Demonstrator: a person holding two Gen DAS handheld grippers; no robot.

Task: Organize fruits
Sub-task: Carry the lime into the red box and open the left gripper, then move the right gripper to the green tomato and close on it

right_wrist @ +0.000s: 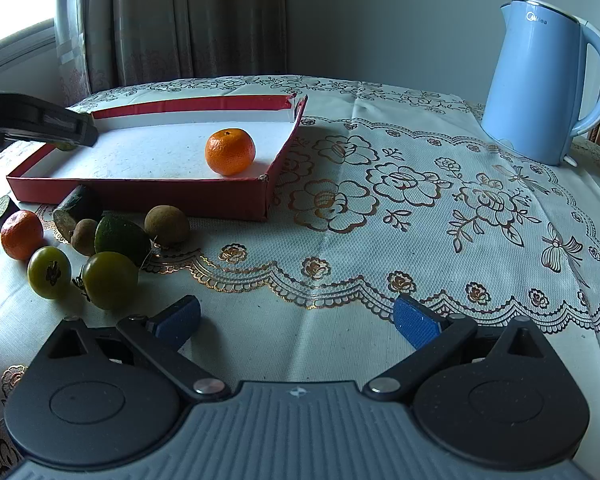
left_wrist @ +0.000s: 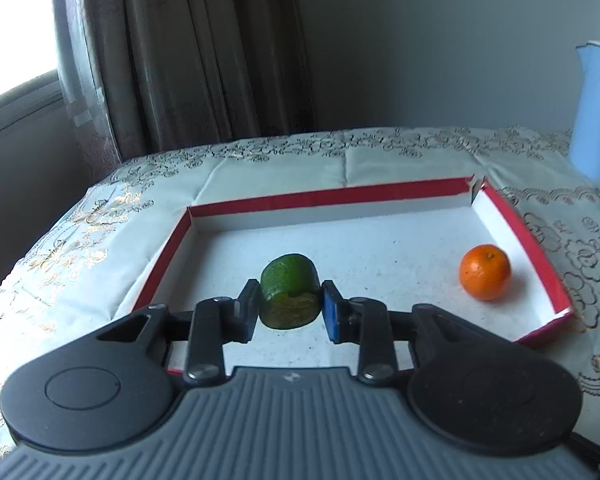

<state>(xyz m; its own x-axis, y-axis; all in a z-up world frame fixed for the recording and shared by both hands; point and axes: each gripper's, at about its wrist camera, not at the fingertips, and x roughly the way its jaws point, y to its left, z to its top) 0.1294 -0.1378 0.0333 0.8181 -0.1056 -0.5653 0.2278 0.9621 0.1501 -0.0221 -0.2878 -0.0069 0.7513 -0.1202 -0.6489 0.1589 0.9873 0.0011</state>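
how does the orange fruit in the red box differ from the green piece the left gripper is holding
The orange fruit is whole and round; the green piece is cut, showing a flat face. The orange fruit is bright orange; the green piece is dark green with a yellowish cut. The orange fruit rests free near the right wall of the red box; the green piece is clamped in the left gripper. Both are over the box's white floor.
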